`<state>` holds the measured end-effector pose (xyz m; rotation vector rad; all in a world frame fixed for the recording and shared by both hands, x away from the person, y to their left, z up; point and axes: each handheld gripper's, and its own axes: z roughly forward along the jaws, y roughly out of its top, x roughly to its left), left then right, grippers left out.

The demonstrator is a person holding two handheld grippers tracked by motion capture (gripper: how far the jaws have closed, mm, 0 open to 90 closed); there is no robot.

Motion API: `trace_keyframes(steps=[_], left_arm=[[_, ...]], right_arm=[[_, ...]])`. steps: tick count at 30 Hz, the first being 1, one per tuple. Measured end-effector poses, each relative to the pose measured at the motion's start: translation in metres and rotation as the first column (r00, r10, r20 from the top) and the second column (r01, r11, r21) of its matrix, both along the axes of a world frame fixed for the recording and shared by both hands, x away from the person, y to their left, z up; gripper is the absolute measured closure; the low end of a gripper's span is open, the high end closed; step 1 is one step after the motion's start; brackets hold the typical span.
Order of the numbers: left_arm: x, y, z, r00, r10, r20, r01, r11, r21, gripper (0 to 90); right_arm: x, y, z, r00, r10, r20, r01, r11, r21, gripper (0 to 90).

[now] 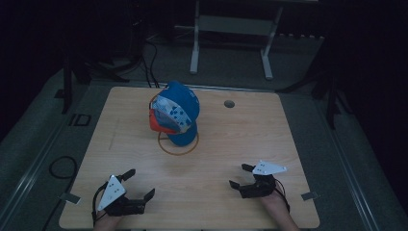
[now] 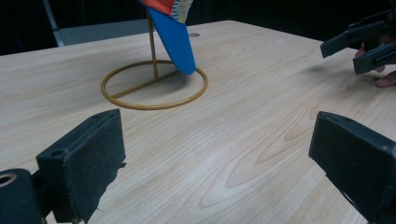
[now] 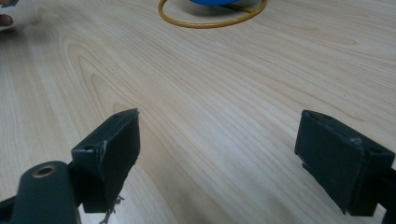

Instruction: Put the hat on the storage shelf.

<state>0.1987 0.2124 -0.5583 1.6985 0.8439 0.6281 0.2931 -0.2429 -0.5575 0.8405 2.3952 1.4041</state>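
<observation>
Resting near table edge, left gripper (image 1: pixel 140 184) and right gripper (image 1: pixel 241 175), jaws spread, grasping nothing. Cap (image 1: pixel 174 111) hangs on gold stand (image 2: pixel 154 84), well apart.

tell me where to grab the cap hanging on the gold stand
Probably the blue brim: it hangs down at the near side of the cap, a thin flat flap clear of the stand's ring. Come from the near side with the left gripper, one of the fingers on each face. Both grippers are open.
</observation>
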Motion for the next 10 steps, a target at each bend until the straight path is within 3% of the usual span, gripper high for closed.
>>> trace_keyframes(steps=[6, 10], left_arm=[[-0.0005, 0.0004, 0.0001, 1.0, 0.001, -0.002, -0.001, 1.0, -0.004, 3.9], [-0.0003, 0.0005, -0.0002, 1.0, 0.0, -0.003, 0.0, 1.0, -0.004, 3.9]], right_arm=[[-0.0027, -0.006, -0.0023, 1.0, -0.001, 0.006, 0.001, 1.0, 0.024, 14.0], [-0.0024, -0.0058, -0.0029, 1.0, -0.005, 0.007, 0.005, 1.0, 0.015, 14.0]])
